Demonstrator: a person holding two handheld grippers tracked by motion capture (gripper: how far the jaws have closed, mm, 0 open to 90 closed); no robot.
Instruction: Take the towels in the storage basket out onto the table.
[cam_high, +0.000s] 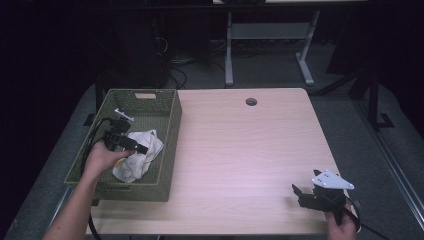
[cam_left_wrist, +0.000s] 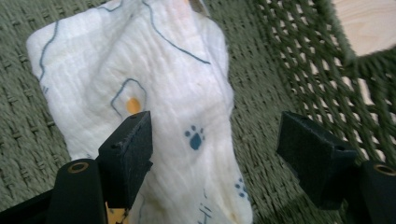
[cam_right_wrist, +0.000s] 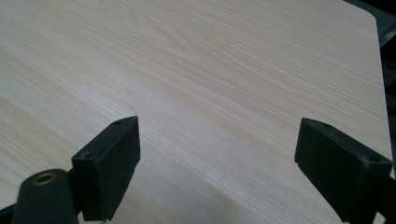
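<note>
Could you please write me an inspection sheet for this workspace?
Surface: light wood table, round hole near far edge.
Job's things: white printed cloth crumpled in green basket at table's left.
Clutter: nothing seen.
Grippers: left tool open, over the cloth inside the basket; right tool open, over bare table.
Cables: black cable trails from left tool.
Surroundings: dark room, grey floor, desk frame behind.
</note>
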